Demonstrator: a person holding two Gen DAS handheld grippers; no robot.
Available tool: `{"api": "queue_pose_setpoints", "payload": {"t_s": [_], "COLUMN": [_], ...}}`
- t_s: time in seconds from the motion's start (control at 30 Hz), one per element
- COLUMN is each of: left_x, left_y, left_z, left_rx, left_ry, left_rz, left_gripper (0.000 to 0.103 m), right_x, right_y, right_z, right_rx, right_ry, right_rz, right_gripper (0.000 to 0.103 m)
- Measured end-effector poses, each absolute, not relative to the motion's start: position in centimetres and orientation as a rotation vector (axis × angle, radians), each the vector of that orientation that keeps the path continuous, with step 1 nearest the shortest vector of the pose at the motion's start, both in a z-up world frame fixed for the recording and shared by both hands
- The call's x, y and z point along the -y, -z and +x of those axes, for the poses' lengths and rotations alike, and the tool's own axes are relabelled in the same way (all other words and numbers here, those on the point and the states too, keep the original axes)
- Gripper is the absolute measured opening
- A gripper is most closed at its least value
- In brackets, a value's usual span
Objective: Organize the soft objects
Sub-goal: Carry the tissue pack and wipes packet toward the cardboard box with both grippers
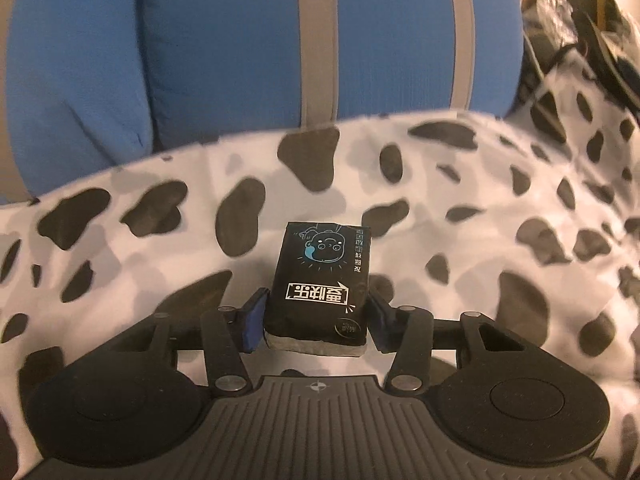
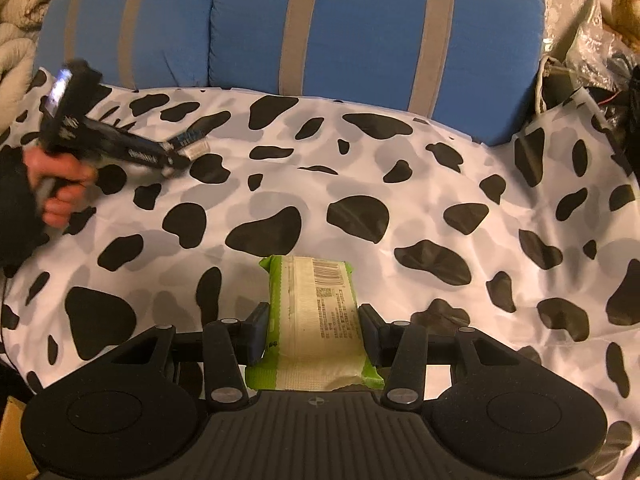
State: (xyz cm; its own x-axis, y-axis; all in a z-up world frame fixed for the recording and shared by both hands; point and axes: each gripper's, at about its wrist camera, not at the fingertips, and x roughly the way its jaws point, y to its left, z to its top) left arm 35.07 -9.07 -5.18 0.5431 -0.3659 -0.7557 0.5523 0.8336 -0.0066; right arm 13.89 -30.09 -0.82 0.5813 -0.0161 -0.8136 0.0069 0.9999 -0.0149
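Both packs are picked up but not yet placed: the left gripper (image 1: 318, 316) is clamped on the black tissue pack (image 1: 320, 284) between its fingers, the right gripper (image 2: 314, 330) on the green wipes pack (image 2: 316, 320), above the spotted blanket (image 2: 400, 168).
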Motion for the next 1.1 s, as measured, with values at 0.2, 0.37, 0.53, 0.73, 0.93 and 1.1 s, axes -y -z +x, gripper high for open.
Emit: {"api": "queue_pose_setpoints", "payload": {"t_s": [0.2,0.37,0.53,0.73,0.93,1.1], "left_x": [9.2,8.2,6.7,5.3,5.2,5.5], "left_y": [2.1,0.6,-0.6,-1.2,-1.6,-1.4], "left_z": [31.8,28.5,25.0,21.4,17.7,14.9], "left_rx": [-0.787,-0.787,-0.787,-0.804,-0.809,-0.822], "left_ry": [0.495,0.463,0.432,0.413,0.429,0.45], "left_rz": [0.256,0.234,0.225,0.206,0.19,0.205], "left_gripper": [0.049,0.049,0.049,0.049,0.049,0.049], "right_x": [29.9,30.4,29.9,29.8,29.5,28.5], "right_y": [0.9,0.7,0.5,0.5,0.0,-0.6], "right_z": [13.9,13.7,13.3,12.6,11.5,10.0], "right_rx": [-0.943,-0.942,-0.93,-0.93,-0.919,-0.912], "right_ry": [0.059,0.055,0.035,0.041,0.027,-0.01], "right_rz": [-0.041,0.044,0.062,0.072,0.109,0.116], "right_gripper": [0.05,0.05,0.05,0.05,0.05,0.05]}}
